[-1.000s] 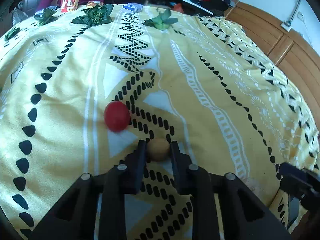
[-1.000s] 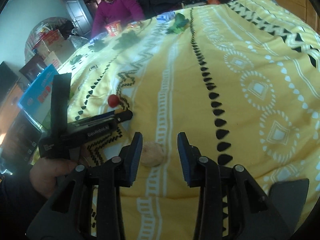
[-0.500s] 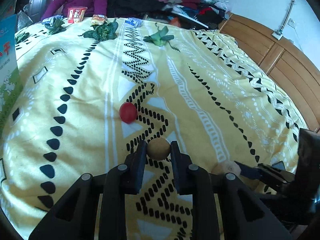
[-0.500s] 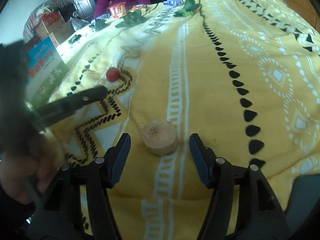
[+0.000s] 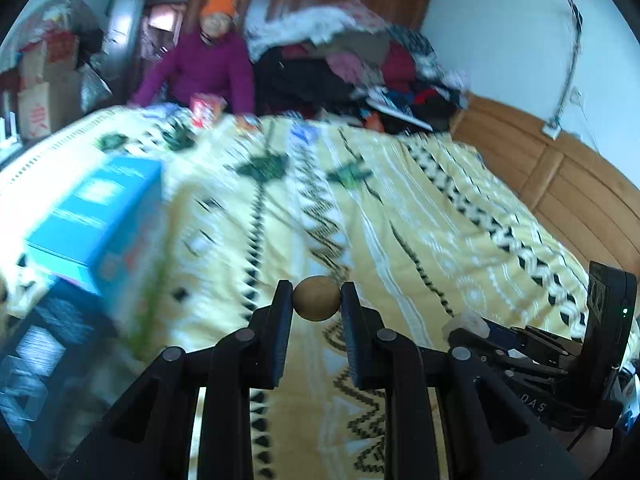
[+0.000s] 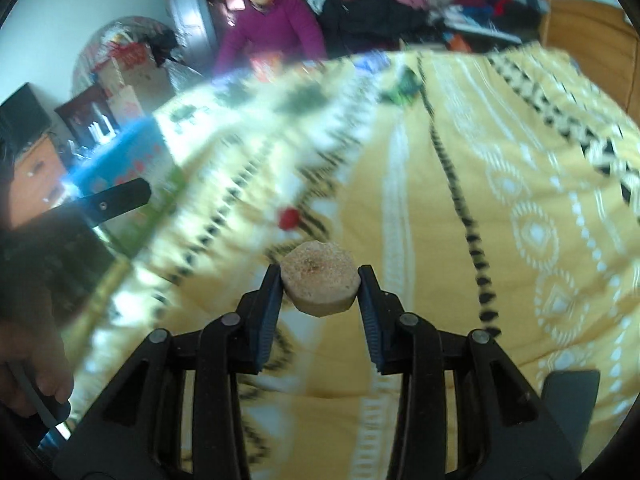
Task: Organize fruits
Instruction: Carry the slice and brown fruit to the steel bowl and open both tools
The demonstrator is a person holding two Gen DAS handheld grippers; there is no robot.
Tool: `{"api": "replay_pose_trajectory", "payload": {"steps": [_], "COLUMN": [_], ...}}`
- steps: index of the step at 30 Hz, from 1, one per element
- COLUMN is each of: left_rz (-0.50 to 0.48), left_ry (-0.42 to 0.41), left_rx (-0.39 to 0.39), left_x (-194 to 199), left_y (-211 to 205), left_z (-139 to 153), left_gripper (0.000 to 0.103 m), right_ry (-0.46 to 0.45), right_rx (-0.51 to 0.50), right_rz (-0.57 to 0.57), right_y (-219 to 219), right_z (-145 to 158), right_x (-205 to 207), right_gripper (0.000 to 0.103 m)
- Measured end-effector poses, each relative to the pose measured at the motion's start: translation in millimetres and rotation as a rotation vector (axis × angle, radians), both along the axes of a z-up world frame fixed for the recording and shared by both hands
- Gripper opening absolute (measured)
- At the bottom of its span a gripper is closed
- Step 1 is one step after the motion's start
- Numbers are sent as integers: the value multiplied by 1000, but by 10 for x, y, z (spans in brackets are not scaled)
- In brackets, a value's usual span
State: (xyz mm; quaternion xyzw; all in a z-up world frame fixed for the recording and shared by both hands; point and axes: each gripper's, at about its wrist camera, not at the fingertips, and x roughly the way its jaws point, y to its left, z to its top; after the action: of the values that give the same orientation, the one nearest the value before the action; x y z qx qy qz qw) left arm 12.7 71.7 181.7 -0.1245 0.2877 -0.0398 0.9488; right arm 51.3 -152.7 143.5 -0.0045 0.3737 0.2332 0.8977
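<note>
Both tongs hang above the yellow patterned bedspread (image 5: 460, 240). Left gripper (image 5: 316, 300) pinches a small round tan fruit (image 5: 316, 298) between its pads, clear of the cloth. Right gripper (image 6: 319, 290) has a flat, pale beige fruit (image 6: 318, 286) pressed between its blue-faced pads, its jaws closing on it. At the bedspread's left edge stands a blue box (image 5: 96, 216). A person in a purple jacket (image 6: 272, 28) sits at the far edge. Beyond the beige fruit, a small red fruit (image 6: 289, 218) lies on the cloth.
</note>
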Motion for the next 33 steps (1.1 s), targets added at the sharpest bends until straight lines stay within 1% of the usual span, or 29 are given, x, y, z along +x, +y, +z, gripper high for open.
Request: {"api": "replay_pose_trajectory", "payload": {"steps": [4,8,11,15,17,19,23,25,27,31,33], "left_rz": [123,274,403,573,640,686,732,740,745,749,746], "left_ry": [-49,-83,-90,-98,-84,-58,9,41,68,101,109], "left_rx": [10,28,36,41,46,37,34,33,35,14,1], "left_x": [-428,-921,-1312,-1861,-2091,-2239,-2410,-2436,-2481,-2531,-2566], "left_y": [600,1286,1837,2575,2913,3194,3572,3673,3697,3747,3772], "left_z": [372,586,656,687,649,583,360,235,126,-84,-159], "left_gripper": [24,24,24,24,24,24,24,24,24,24,24], "right_ry": [-55,-93,-112,-125,-130,-135,-86,-72,-36,12,16], "right_rx": [19,40,54,70,65,55,54,34,12,-39,-73], "right_rz": [80,192,293,422,499,569,686,731,773,827,843], "right_y": [436,1006,1530,2215,2634,2989,3630,3868,4145,4416,4512], "right_z": [355,673,875,1064,1140,1187,1145,1078,957,741,651], "right_x": [-146,-348,-508,-721,-872,-1033,-1265,-1369,-1453,-1598,-1658], "right_gripper": [38,38,38,38,38,38,38,38,38,38,38]}}
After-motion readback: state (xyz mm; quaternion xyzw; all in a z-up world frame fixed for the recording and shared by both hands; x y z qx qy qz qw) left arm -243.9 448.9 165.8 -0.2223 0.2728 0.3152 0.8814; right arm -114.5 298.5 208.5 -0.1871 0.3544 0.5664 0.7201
